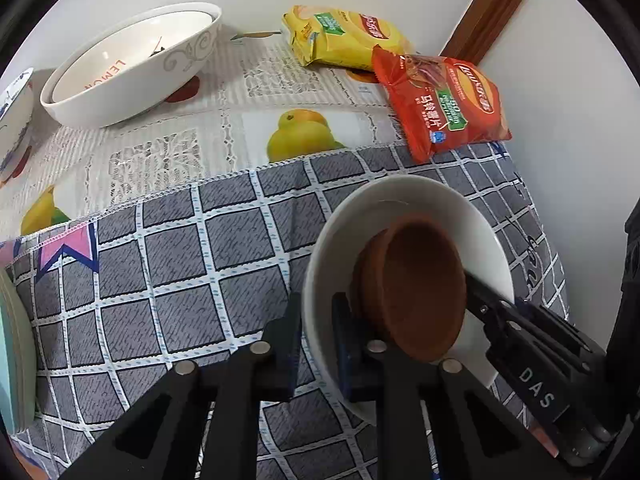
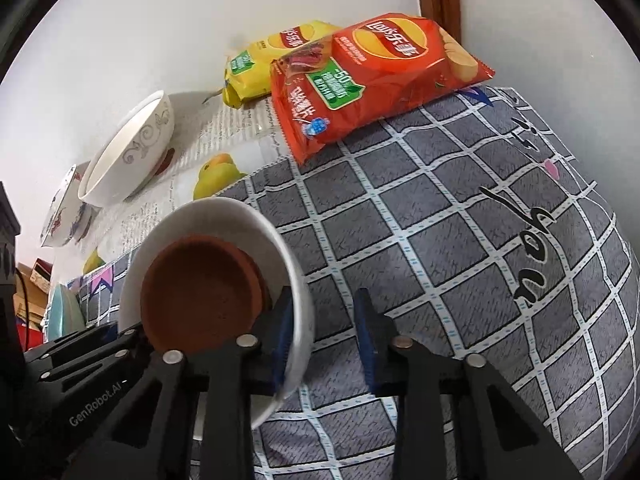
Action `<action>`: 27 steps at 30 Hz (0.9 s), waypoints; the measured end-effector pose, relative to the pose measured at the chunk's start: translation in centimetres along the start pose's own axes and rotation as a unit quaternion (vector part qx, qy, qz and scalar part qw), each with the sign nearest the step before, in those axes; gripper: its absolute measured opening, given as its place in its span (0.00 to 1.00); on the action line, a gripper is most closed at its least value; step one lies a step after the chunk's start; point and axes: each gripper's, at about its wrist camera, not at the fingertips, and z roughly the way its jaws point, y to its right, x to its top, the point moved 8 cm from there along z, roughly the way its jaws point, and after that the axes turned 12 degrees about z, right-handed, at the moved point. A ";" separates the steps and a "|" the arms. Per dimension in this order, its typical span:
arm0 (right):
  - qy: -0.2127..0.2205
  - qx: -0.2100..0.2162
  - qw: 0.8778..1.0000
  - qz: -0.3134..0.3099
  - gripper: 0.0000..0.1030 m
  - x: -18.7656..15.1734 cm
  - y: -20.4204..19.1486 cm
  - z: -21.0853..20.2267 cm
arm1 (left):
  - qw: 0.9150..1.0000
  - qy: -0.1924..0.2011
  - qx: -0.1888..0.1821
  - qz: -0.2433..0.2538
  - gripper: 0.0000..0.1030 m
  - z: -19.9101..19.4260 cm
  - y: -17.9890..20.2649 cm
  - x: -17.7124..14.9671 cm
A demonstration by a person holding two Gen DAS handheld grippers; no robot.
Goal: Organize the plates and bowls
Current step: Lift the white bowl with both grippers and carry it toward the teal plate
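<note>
While tilted, white bowl (image 1: pixel 400 204) with brown dish (image 1: pixel 420 284) inside, both grippers' fingers (image 1: pixel 286 332) apart astride its rim.

I count two chip bags, one yellow bag (image 1: pixel 344 36) and one red bag (image 1: pixel 444 104). I see four white bowls: one nested pair (image 1: pixel 132 68), one patterned bowl (image 1: pixel 14 120) and one near bowl (image 1: pixel 404 204). There are two brown saucers (image 1: pixel 420 280) and two cloths, one fruit-printed cloth (image 1: pixel 224 120) and one grey checked cloth (image 1: pixel 192 272).

"LEMON" runs in orange letters inside the white bowl (image 1: pixel 132 68) near the table's far left edge. "DAS" is printed on the right gripper (image 1: pixel 536 388), and "GenRobot.AI" on the left gripper (image 2: pixel 94 404). The red chip bag (image 2: pixel 376 80) by the far corner carries a Lay's logo, Chinese characters and "50" on its green label. The grey checked cloth (image 2: pixel 460 240) bears black script too distorted to read.
</note>
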 end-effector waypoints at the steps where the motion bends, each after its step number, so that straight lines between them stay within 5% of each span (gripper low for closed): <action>1: 0.001 0.002 1.000 0.000 0.12 0.0 -0.2 0.0 | 1.000 0.001 0.001 0.000 0.14 0.0 0.0 0.0; 27: 0.002 0.014 1.000 0.025 0.10 -3.6 -2.9 -2.8 | 1.000 0.016 -0.002 0.007 0.12 -4.4 -1.8 -2.9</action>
